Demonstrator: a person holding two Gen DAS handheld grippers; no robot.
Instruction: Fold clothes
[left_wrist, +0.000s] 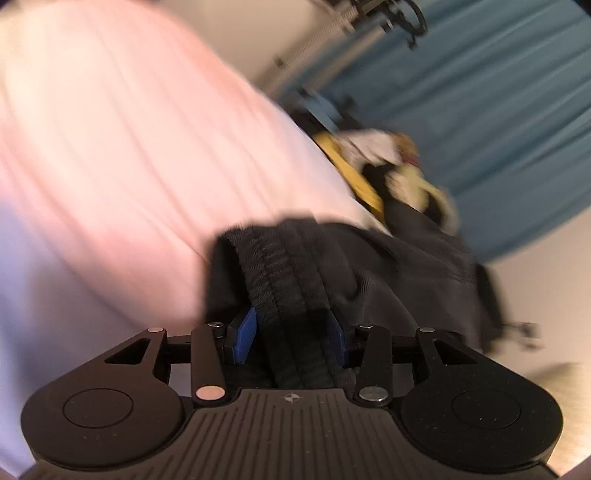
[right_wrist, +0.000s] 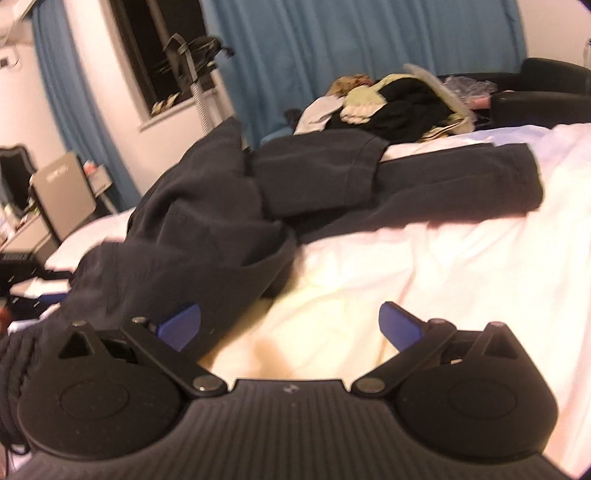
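The left tool (left_wrist: 291, 336) has a thick ribbed hem of the dark garment (left_wrist: 295, 280) between its two blue pads (left_wrist: 245, 336); the cloth fills the gap and runs back into the tool, so I judge it is grasping this edge, though the picture is blurred and the contact on the right pad is not fully clear. The right tool (right_wrist: 290, 325) is released: its pads stand wide apart with only the white sheet of the bed (right_wrist: 424, 266) between them, and nothing is held. The left pad of this tool is just beside a fold of the dark garment (right_wrist: 207, 206), but I cannot tell if it touches. The garment lies spread and crumpled across the bed, with one part laid flat toward the far side and another part bunched up near the right tool. As a judgement, the folding is at an early stage: no neat fold is seen, the cloth must still be flattened and folded over. I count two tools, one dark garment in work, and one pile of other clothes (right_wrist: 399, 99) at the far edge of the bed, in front of a blue curtain (right_wrist: 295, 48); how many pieces the pile holds I cannot count.
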